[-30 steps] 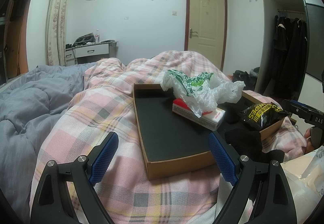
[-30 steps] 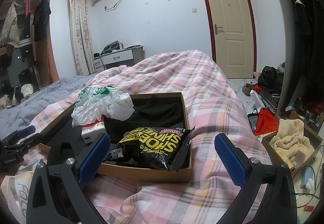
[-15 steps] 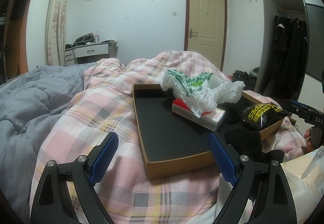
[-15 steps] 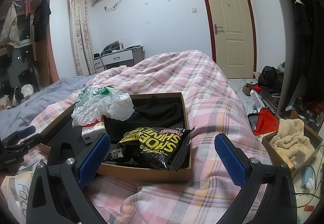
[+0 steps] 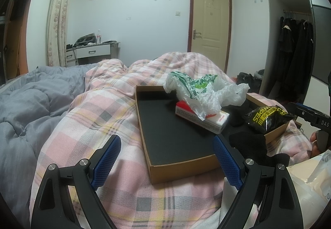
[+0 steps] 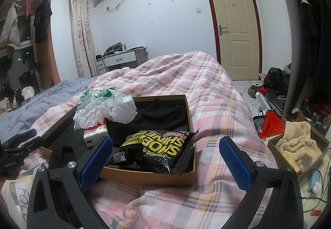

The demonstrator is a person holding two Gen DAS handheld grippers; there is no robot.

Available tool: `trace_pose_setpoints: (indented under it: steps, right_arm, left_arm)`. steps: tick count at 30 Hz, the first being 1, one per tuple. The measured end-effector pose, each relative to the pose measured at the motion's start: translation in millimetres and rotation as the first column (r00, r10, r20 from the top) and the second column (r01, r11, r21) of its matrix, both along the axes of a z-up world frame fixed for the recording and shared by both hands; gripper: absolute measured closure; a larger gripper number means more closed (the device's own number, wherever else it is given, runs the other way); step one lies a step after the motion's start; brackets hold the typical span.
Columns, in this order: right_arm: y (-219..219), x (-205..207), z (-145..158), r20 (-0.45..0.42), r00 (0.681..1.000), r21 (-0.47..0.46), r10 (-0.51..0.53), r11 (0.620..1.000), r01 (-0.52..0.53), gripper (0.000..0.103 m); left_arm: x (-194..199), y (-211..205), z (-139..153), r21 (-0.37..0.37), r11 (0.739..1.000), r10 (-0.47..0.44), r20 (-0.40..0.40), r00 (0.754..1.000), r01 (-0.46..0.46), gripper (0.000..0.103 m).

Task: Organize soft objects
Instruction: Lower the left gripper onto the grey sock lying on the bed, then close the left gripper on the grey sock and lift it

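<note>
Nothing has shifted over the last second: both the left tongs [image 5: 165, 164] and right tongs [image 6: 165, 163] hover spread and empty at the near edge of the cardboard box [image 5: 186, 163] on the bed [image 5: 86, 125], so sorting seems paused.

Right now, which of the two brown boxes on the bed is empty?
The left box, in front of the left gripper: only its bare black floor shows. The right box holds the black-and-yellow packet and black cloth.
</note>
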State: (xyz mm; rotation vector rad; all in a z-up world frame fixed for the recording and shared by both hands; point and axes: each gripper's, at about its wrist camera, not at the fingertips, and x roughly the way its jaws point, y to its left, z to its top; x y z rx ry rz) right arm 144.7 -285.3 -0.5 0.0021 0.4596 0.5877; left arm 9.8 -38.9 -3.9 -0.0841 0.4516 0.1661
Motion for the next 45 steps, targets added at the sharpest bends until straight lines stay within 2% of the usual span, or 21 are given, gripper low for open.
trace_pose_setpoints:
  steps: [5, 9, 12, 16, 18, 21, 23, 25, 28, 31, 34, 39, 42, 45]
  right_arm:
    - [-0.1, -0.1, 0.2, 0.0, 1.0, 0.0, 0.0, 1.0, 0.0, 0.0]
    - [-0.4, 0.0, 0.2, 0.0, 1.0, 0.001, 0.0, 1.0, 0.0, 0.0]
    - [-0.5, 0.2, 0.1, -0.001, 1.0, 0.001, 0.001, 1.0, -0.001, 0.0]
    - [-0.1, 0.0, 0.1, 0.0, 1.0, 0.0, 0.001, 1.0, -0.001, 0.0]
    - [-0.6, 0.2, 0.2, -0.001, 1.0, 0.001, 0.001, 1.0, -0.001, 0.0]
    - [-0.5, 0.2, 0.1, -0.001, 1.0, 0.002, 0.001, 1.0, -0.001, 0.0]
    - [-0.5, 0.1, 0.2, -0.001, 1.0, 0.002, 0.001, 1.0, -0.001, 0.0]
    - [0.0, -0.3, 0.1, -0.001, 1.0, 0.003, 0.001, 1.0, -0.001, 0.0]
    - [0.1, -0.5, 0.1, -0.002, 1.0, 0.003, 0.002, 1.0, -0.002, 0.0]
    - [-0.5, -0.1, 0.1, -0.002, 1.0, 0.002, 0.002, 1.0, -0.002, 0.0]
    - [-0.7, 0.0, 0.2, -0.002, 1.0, 0.003, 0.002, 1.0, -0.002, 0.0]
    - [-0.9, 0.1, 0.6, -0.002, 1.0, 0.003, 0.002, 1.0, -0.002, 0.0]
    - [-0.5, -0.2, 0.4, -0.003, 1.0, 0.004, 0.002, 1.0, -0.002, 0.0]
    - [-1.1, 0.2, 0.5, -0.003, 1.0, 0.004, 0.002, 1.0, -0.002, 0.0]
  left_arm:
    - [-1.6, 0.8, 3.5, -0.034, 0.999, -0.029, -0.002, 1.0, 0.029, 0.014]
    - [-12.2, 11.3, 22.9, -0.131, 0.975, -0.182, -0.021, 0.983, 0.178, 0.014]
    - [-13.8, 17.4, 30.1, -0.192, 0.944, -0.286, -0.076, 0.955, 0.267, 0.014]
    - [-7.8, 11.9, 19.5, -0.277, 0.877, -0.446, -0.16, 0.881, 0.393, 0.014]
    - [-4.3, 4.3, 11.7, -0.272, 0.867, -0.478, -0.215, 0.852, 0.418, 0.014]
    - [-0.4, -10.8, 0.6, -0.218, 0.874, -0.482, -0.284, 0.829, 0.434, 0.014]
    - [1.0, -21.5, -6.6, -0.185, 0.869, -0.494, -0.325, 0.806, 0.458, 0.014]
    - [2.6, -28.2, -12.1, -0.147, 0.87, -0.491, -0.353, 0.796, 0.471, 0.014]
    - [4.6, -33.3, -17.8, -0.103, 0.878, -0.47, -0.374, 0.8, 0.468, 0.014]
    - [1.4, -36.2, -20.7, -0.056, 0.883, -0.45, -0.388, 0.804, 0.467, 0.023]
    - [-0.1, -35.3, -23.3, -0.032, 0.889, -0.431, -0.395, 0.811, 0.457, 0.038]
    - [-2.6, -26.4, -18.6, -0.028, 0.902, -0.41, -0.375, 0.831, 0.432, 0.076]
    - [-3.8, -20.3, -13.1, -0.044, 0.902, -0.417, -0.345, 0.841, 0.429, 0.084]
    - [-8.9, -11.9, 2.4, -0.071, 0.902, -0.428, -0.273, 0.862, 0.426, 0.087]
